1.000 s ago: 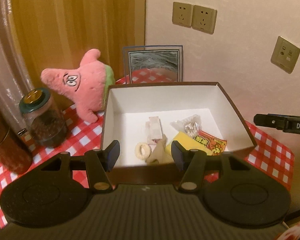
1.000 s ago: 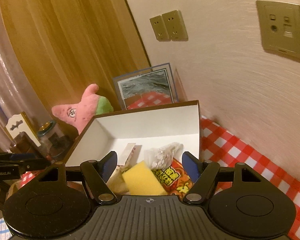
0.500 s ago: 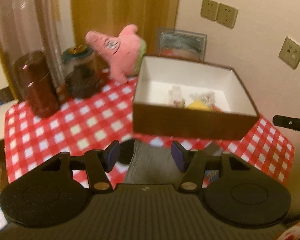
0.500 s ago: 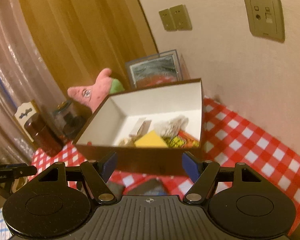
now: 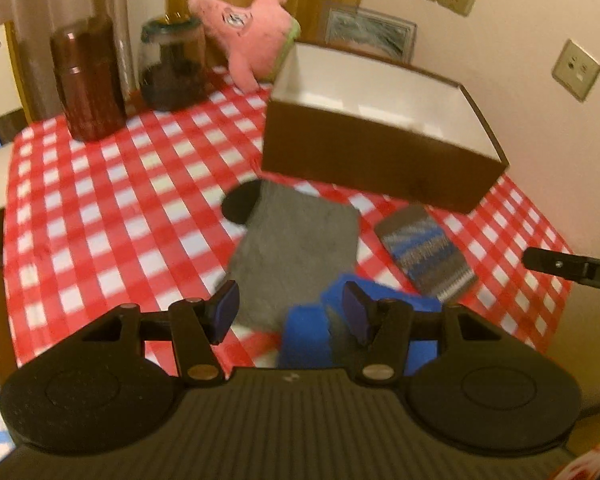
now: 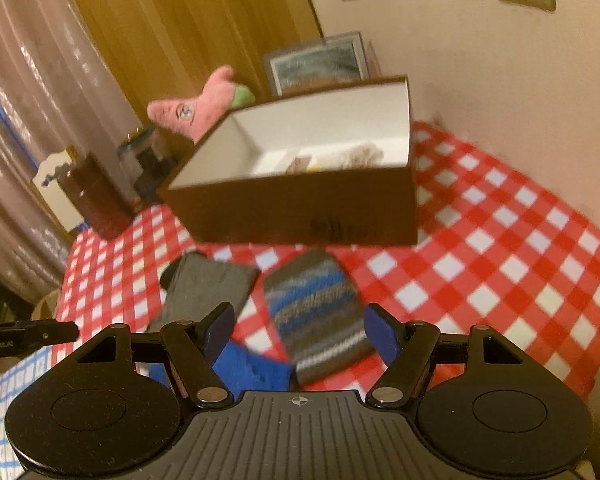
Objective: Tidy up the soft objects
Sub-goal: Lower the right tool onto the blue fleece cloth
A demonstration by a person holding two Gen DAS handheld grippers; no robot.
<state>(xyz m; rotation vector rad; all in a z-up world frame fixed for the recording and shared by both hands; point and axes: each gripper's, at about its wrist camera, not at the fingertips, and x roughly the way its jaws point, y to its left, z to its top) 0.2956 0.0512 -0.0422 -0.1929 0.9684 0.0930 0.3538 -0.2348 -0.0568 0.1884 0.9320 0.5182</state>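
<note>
A grey sock with a black toe (image 5: 296, 248) (image 6: 208, 288) lies flat on the red checked tablecloth in front of a brown box (image 5: 380, 160) (image 6: 300, 208). A striped blue and grey sock (image 5: 428, 256) (image 6: 316, 316) lies to its right. A blue soft item (image 5: 308, 336) (image 6: 252, 368) lies at the near edge, partly hidden. My left gripper (image 5: 290, 314) is open above the grey sock's near end. My right gripper (image 6: 298, 330) is open above the striped sock. A pink star plush (image 5: 252, 36) (image 6: 196, 108) leans behind the box.
Two dark jars (image 5: 88, 80) (image 5: 172, 68) stand at the back left. A framed picture (image 5: 368, 32) leans on the wall behind the box. The box holds small packets (image 6: 352, 156). The table edge drops off at the near right.
Both grippers have pulled back and away from the box. The socks and the blue item on the cloth in front of the box have come into view.
</note>
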